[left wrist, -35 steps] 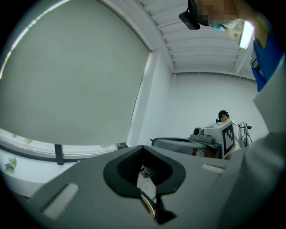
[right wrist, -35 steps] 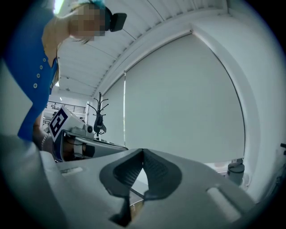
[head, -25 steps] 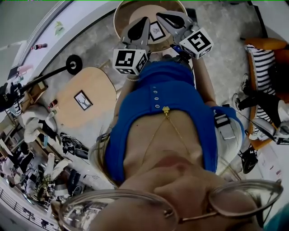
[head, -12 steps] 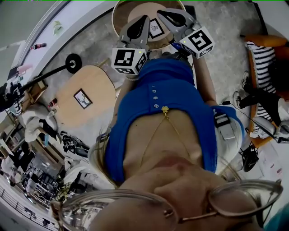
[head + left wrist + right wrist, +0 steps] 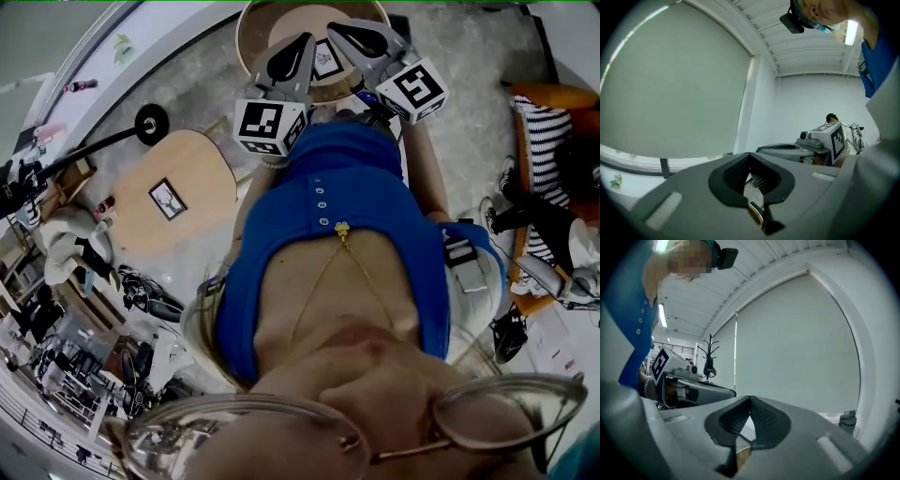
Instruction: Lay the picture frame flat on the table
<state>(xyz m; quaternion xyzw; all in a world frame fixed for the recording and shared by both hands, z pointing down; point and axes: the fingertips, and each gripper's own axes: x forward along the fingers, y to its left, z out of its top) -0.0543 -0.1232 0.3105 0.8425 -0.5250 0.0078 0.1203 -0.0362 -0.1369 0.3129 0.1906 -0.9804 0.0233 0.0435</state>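
Observation:
The picture frame (image 5: 325, 60), small with a dark border and a white picture, rests on the round wooden table (image 5: 258, 28) at the top of the head view, its face toward the camera. Both grippers are held up in front of the blue shirt, above the table's near edge, one on each side of the frame. The left gripper (image 5: 302, 41) is shut with nothing in it, and its fingertips meet in its own view (image 5: 750, 155). My right gripper (image 5: 334, 32) is shut and empty too, pads together (image 5: 750, 399). Both gripper views look out at walls and ceiling.
A second wooden table (image 5: 202, 164) stands at the left with another small framed picture (image 5: 167, 199) on it. A black stand with a round base (image 5: 150, 122) lies beside it. A chair with a striped cushion (image 5: 539, 131) is at the right; clutter fills the lower left.
The head view has shifted a little, so the left table and the clutter sit slightly further left. Both grippers stay shut in the same place above the round table.

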